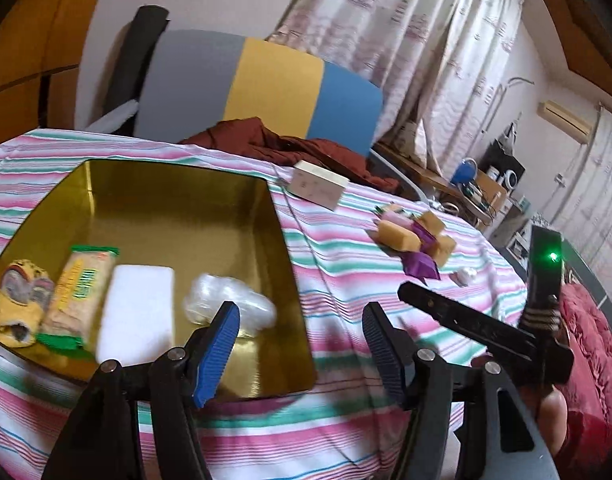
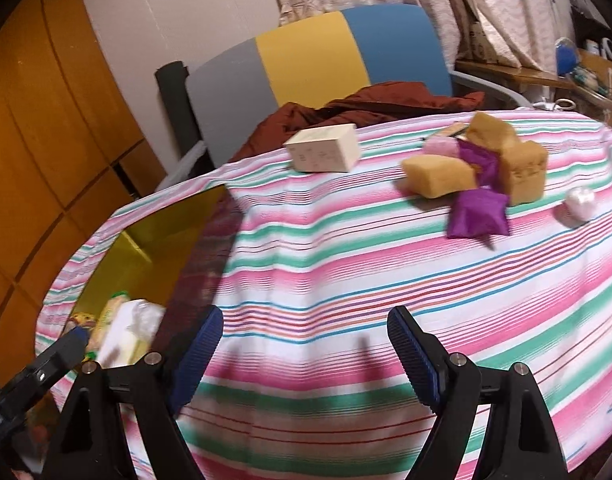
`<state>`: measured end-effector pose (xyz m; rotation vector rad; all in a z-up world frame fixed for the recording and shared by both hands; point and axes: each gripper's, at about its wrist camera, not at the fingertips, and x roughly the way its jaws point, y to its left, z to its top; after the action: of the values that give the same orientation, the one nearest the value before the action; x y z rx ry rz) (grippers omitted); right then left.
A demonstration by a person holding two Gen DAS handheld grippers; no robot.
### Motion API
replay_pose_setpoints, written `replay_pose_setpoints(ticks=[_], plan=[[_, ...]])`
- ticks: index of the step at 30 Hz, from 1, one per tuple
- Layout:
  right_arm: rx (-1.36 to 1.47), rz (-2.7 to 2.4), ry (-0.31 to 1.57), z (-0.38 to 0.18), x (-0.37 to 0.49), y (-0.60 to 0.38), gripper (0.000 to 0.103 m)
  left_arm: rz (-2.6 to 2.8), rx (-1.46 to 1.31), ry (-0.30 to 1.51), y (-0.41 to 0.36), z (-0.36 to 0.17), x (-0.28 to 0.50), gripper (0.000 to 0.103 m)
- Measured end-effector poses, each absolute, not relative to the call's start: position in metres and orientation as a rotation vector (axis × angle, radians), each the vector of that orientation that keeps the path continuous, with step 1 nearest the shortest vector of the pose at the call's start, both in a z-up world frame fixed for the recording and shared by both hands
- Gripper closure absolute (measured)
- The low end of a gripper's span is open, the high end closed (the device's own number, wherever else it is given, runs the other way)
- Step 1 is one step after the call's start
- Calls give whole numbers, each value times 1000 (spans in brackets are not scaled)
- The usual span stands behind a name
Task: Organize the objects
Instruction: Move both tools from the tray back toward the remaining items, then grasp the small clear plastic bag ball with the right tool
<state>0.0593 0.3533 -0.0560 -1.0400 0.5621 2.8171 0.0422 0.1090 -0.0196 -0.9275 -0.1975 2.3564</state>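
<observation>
We take the gold tin (image 1: 178, 208) as the heart of the job: it sits open toward the left edge of the worktop (image 2: 345, 264), which is draped in a striped cloth, and four things already lie along the tin's near wall, a yellow patterned sock (image 1: 20, 304), a green-edged snack packet (image 1: 76, 296), a white block (image 1: 140, 312) and a crumpled clear wrapper (image 1: 230, 300). What is left to sort lies well apart, toward the far right corner: tan sponges (image 2: 439, 176), purple pouches (image 2: 479, 212), a pink puff (image 2: 439, 146) and a small white ball (image 2: 581, 202), with a cream box (image 2: 325, 148) standing alone near the far edge. Our left tongs (image 1: 302, 344) hang released over the tin's right wall with nothing between the blue pads, the clear wrapper just beyond them. Our right tongs (image 2: 304, 344) are released too, spread over bare cloth near the front edge and pointed at the heap. We judge that one drop into the tin is finished and the fetch of the next piece is in hand. The next move, as we read it, calls for the right tongs to reach across to the heap, settle astride a single piece such as the nearest purple pouch or sponge without dragging its neighbours, and clench, while the left tongs keep clear of the tin mouth.
</observation>
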Motion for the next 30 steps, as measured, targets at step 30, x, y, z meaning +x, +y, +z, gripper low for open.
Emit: replay_pose_setpoints(ticks=[30], plan=[[-867, 2387, 481, -73, 52, 618, 15, 2087, -1023, 13, 231, -24, 61, 35]])
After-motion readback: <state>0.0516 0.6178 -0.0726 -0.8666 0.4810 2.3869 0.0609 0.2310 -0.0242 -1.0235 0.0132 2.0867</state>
